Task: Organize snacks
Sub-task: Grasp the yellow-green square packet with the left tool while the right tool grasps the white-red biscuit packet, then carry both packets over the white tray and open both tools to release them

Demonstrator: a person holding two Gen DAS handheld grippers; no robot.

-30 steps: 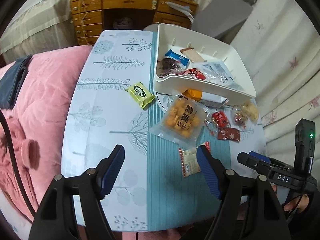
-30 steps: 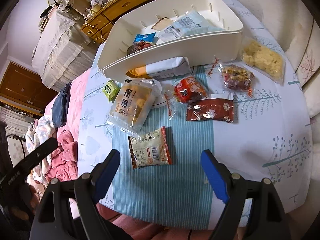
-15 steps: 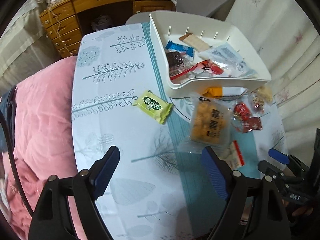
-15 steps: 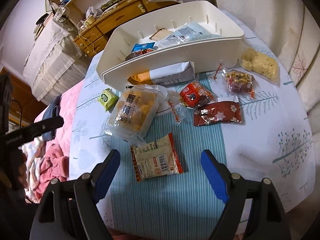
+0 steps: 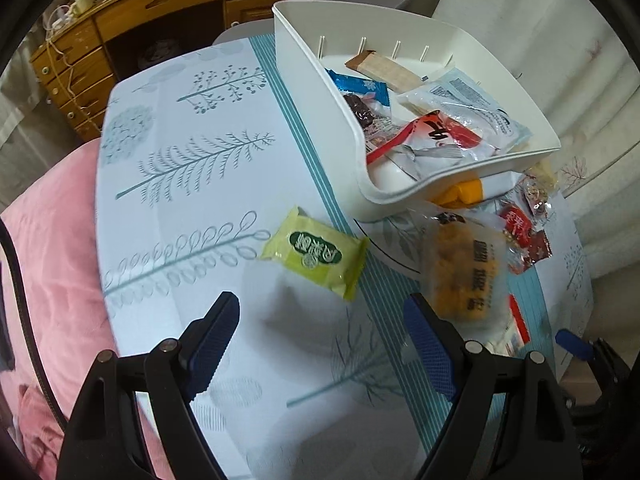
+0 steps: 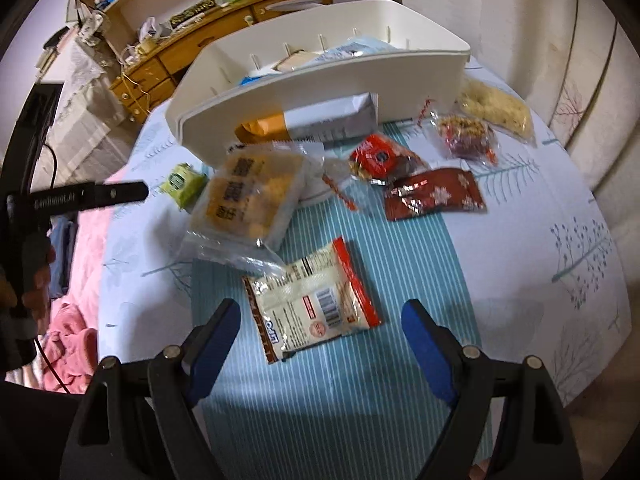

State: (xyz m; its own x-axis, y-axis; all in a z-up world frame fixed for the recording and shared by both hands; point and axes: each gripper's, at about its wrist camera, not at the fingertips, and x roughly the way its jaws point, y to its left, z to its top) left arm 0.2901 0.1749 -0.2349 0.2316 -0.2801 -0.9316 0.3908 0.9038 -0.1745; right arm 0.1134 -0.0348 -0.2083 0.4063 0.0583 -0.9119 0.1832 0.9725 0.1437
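Since a second ago the left gripper [image 5: 322, 330] has swung down toward the green packet [image 5: 316, 254], now at its twelve o'clock, and the right gripper [image 6: 320, 336] toward the white-and-red packet [image 6: 316, 300]. Both claws gape wide and empty in the approach step. Next, each must straddle its packet, close, and lift it to the white bin [image 5: 320, 92].

Spread right gripper [image 6: 320, 340] above white-and-red snack packet [image 6: 316, 300].

Both the left claw [image 5: 322, 330] and right claw [image 6: 320, 330] point steeply downward, jaws spread wide, gripping nothing.
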